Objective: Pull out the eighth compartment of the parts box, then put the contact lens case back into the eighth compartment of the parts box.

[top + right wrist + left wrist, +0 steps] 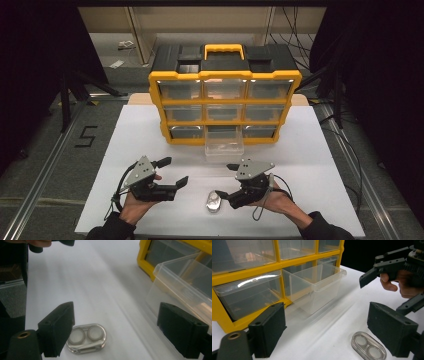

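— So, how did the jaws of the right gripper (227, 181) stand?

— Wide apart, with nothing between the pads. In the right gripper view the small clear plastic case with two round wells (87, 338) lay flat on the white table top (82, 285), just beside the left-hand pad at about seven o'clock, and I could not tell whether pad and case touched.

— And the left gripper (176, 171)?

— Its jaws were apart as well, holding nothing. In the left gripper view the same case (368, 348) sat low at about five o'clock, close to the right-hand pad, lying free on the table.

— Where was the case from above?

— In the high view it (213, 202) rested at six o'clock on the table, between the two grippers, nearer the right one, whose lower jaw tip was just beside it.

— What stood beyond?

— At twelve o'clock from the case, a clear plastic drawer (224, 146) was pulled out of the bottom row, middle column, of the yellow-framed black organiser cabinet with nine clear drawers (225, 95). The drawer projected toward the person and hung just above the table. In the left gripper view the drawer (317, 287) looked see-through, and I could not tell what it held.

— And the hands?

— The left hand (134, 205) and the right hand (277, 202) came in from six o'clock, each in a dark sleeve, cupping its gripper from below.
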`<control>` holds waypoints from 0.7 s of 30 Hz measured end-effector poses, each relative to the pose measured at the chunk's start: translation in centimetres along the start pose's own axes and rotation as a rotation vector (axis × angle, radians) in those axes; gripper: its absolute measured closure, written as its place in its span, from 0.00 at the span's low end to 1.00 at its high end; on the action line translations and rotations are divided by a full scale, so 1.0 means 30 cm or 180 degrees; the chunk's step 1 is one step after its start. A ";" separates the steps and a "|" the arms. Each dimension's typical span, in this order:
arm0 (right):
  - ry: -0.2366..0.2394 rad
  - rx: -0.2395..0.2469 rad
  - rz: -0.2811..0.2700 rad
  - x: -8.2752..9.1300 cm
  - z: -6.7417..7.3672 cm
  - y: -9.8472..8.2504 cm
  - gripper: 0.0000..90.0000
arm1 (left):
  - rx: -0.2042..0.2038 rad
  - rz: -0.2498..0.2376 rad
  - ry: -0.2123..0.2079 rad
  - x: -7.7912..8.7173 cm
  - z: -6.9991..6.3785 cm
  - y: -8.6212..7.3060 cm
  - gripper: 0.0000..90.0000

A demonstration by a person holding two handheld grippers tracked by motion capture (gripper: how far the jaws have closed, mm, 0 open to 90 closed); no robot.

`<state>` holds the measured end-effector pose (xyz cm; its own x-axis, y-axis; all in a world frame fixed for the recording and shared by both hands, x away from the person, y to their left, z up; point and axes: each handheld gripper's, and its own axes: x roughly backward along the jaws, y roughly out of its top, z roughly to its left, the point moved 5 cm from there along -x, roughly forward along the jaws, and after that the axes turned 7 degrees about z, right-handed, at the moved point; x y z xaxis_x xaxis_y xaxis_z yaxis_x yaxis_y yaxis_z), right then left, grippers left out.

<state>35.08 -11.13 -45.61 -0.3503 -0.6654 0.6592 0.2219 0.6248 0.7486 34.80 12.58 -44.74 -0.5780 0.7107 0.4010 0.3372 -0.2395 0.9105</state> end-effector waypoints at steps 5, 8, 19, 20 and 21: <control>0.0055 0.0017 0.0087 -0.016 0.012 -0.009 0.16 | 0.0002 0.0008 -0.0005 -0.003 0.002 0.001 0.17; 0.0071 0.0017 0.0141 -0.028 0.019 -0.015 0.16 | 0.0002 0.0011 -0.0007 -0.005 0.001 0.001 0.17; 0.0137 0.0085 0.0335 -0.073 0.057 -0.029 0.16 | 0.0003 0.0003 -0.0016 -0.003 0.000 0.000 0.17; 0.0149 0.0099 0.0372 -0.081 0.061 -0.032 0.16 | 0.0004 0.0003 -0.0013 -0.003 0.000 0.000 0.17; 0.0147 0.0092 0.0388 -0.084 0.062 -0.033 0.16 | 0.0006 -0.0003 -0.0013 -0.002 0.000 0.000 0.17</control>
<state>34.04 -9.33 -48.16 -0.2800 -0.6015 0.7482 0.2337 0.7132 0.6608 34.84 12.54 -44.77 -0.5754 0.7135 0.3997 0.3380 -0.2376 0.9107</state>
